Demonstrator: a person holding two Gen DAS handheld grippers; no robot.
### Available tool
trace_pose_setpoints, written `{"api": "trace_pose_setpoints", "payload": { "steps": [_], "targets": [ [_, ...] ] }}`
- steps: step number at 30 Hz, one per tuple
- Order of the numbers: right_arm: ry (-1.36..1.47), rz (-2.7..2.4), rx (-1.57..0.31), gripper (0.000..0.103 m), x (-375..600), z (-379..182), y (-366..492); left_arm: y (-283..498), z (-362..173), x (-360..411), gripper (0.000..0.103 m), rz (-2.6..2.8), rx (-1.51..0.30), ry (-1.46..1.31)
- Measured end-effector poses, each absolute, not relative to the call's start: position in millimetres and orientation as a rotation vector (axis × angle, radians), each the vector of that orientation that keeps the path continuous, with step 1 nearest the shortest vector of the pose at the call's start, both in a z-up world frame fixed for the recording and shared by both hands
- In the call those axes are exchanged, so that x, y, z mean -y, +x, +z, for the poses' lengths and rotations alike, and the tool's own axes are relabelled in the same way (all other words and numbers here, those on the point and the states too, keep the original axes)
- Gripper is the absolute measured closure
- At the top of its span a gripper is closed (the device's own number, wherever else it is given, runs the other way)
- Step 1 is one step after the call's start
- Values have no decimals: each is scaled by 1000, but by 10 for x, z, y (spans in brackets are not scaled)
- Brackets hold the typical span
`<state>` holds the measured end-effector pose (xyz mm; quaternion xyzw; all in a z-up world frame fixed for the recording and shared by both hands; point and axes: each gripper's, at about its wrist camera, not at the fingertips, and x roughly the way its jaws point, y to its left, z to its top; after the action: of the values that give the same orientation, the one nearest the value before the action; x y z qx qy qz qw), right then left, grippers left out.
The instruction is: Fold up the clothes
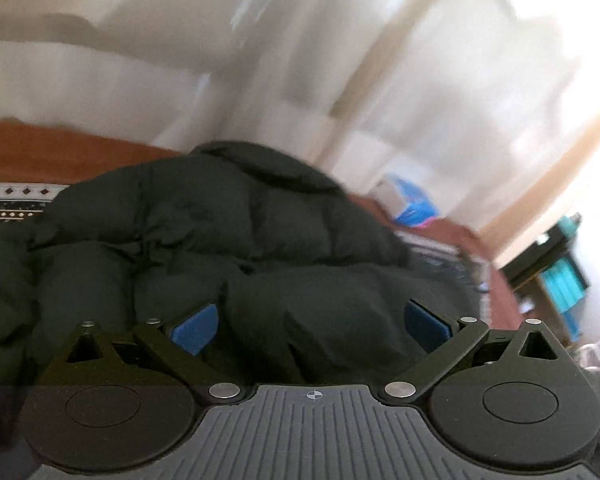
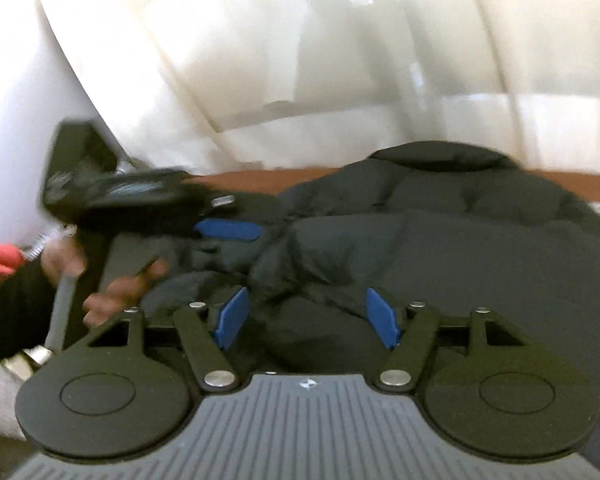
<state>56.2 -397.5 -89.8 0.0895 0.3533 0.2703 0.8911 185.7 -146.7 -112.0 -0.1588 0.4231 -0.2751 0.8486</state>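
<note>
Bed [image 1: 40,152] carrying black puffer jacket [image 1: 228,216], bunched mid-bed. Left hand-held gripper [image 1: 312,324] spread over puffy fold; right hand-held gripper [image 2: 308,318] spread, pinching nothing. Risk: slick padding slipping out, fold springing back.

The left gripper [image 1: 312,322] points forward and downward with its jaws spread wide, the blue pads [image 1: 194,330] standing well apart and pressing on nothing. The right gripper [image 2: 308,316] also tilts downward, its jaws apart and its blue pads [image 2: 232,318] clamping nothing. In the right wrist view the left gripper [image 2: 228,229] shows at the left, blurred and lying nearly level, with the person's left hand [image 2: 116,292] wrapped around its handle below a dark sleeve [image 2: 8,304].
</note>
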Motion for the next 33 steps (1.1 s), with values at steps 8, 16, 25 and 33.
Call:
{"api": "trace_pose_setpoints", "payload": {
  "steps": [8, 16, 25, 33],
  "targets": [
    [184, 436, -703, 35, 4184, -1055, 477, 2052, -1328, 1596, 61, -552, -968, -285],
    [151, 399, -726, 38, 4331, -1189, 533, 2092, -1277, 1420, 74, -455, -950, -186],
    [49, 408, -755, 36, 4225, -1500, 585, 2050, -1591, 1465, 50, -415, -944, -130],
    [77, 433, -666, 35, 4386, -1164, 533, 1579, -874, 1427, 29, -353, -767, -90]
  ]
}}
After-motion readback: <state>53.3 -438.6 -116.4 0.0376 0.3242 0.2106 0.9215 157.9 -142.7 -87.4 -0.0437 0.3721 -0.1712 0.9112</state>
